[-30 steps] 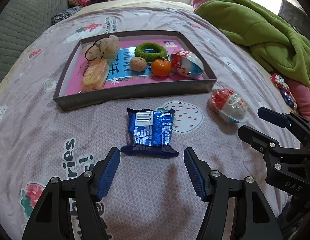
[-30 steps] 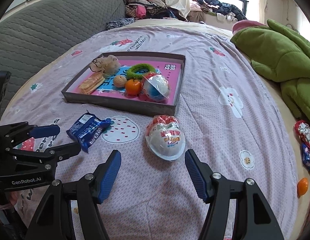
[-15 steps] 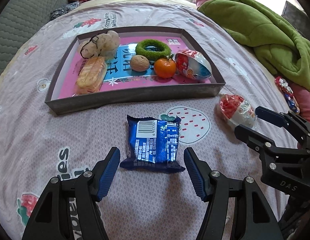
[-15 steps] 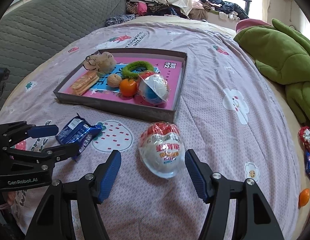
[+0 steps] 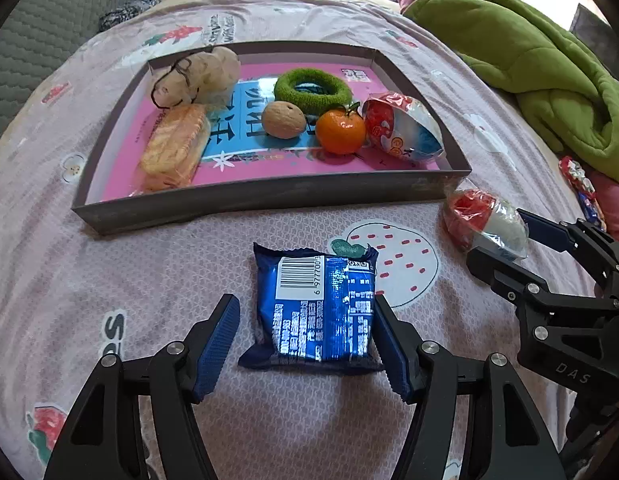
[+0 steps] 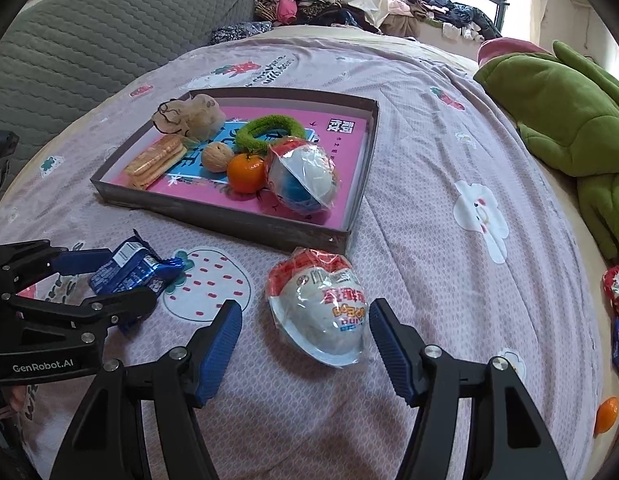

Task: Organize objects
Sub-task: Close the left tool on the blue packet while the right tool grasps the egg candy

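A blue snack packet [image 5: 315,308] lies flat on the pink bedspread, barcode up, just in front of the shallow grey tray [image 5: 269,196]. My left gripper [image 5: 303,320] is open and straddles it; the right pad is at the packet's edge, the left pad stands clear. A foil-wrapped red and white egg [image 6: 321,312] lies near the tray's [image 6: 237,220] front right corner. My right gripper [image 6: 305,320] is open around the egg, both pads apart from it. The tray holds a net bag, a biscuit pack, a walnut, a green ring, a tangerine [image 5: 340,130] and another wrapped egg [image 5: 403,128].
A green blanket [image 6: 569,112] is heaped along the right side of the bed. Candy wrappers [image 6: 617,312] and a small orange fruit [image 6: 605,420] lie at the right edge. A grey quilted cushion [image 6: 89,40] stands at the left, and clothes are piled at the back.
Both grippers have come forward and down. The blue packet now sits between the left fingers and the egg between the right fingers. Neither object has moved.
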Demonstrator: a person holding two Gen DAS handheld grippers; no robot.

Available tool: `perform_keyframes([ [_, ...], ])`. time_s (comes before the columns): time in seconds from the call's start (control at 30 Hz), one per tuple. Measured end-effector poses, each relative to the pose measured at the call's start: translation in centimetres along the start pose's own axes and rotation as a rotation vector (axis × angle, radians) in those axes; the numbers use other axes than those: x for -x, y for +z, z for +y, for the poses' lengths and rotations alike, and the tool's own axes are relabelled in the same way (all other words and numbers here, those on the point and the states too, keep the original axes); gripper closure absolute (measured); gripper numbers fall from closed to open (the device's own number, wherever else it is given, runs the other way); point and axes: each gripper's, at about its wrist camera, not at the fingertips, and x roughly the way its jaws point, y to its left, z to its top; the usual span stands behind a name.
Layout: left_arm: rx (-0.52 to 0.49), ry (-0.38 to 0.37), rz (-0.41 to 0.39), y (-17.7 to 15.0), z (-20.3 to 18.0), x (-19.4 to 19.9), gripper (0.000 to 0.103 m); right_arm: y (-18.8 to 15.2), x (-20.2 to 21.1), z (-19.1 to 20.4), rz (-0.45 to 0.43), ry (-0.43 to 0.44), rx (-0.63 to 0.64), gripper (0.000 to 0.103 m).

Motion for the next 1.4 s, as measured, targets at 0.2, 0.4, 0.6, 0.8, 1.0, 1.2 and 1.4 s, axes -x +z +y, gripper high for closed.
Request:
perform_keyframes([
  [0.2, 0.010, 0.002, -0.001, 0.4, 0.1, -0.7, 0.035, 0.4, -1.2, -0.4, 0.007, -0.016, 0.001, 0.037],
  [0.4, 0.011, 0.004, -0.007, 0.6, 0.1, -1.0, 0.035, 0.2, -2.0, -0.7, 0.023, -0.010, -0.028, 0.048],
  [0.6, 0.016, -0.004, -0.005, 0.8, 0.4, -1.2, 0.035, 0.1, -1.7, -0.2, 0.017, -0.002, -0.010, 0.049],
  [0.8, 0.009, 0.015, -0.004, 0.8, -0.1, -1.3, 0.040, 0.1, -1.0, 0.5, -0.003, 0.028, -0.008, 0.050],
  [1.0, -0.010, 0.016, -0.001, 0.5, -0.6, -0.8, 0.050, 0.1, -0.3, 0.6, -0.020, 0.045, -0.019, 0.050],
  [1.2, -0.004, 0.007, -0.019, -0.3, -0.7, 0.1, 0.050, 0.2, 0.2, 1.1, -0.032, 0.062, -0.014, 0.050],
  [1.4, 0.005, 0.021, -0.047, -0.7, -0.2, 1.9, 0.050, 0.2, 1.4, 1.8, -0.062, 0.075, -0.008, 0.050],
])
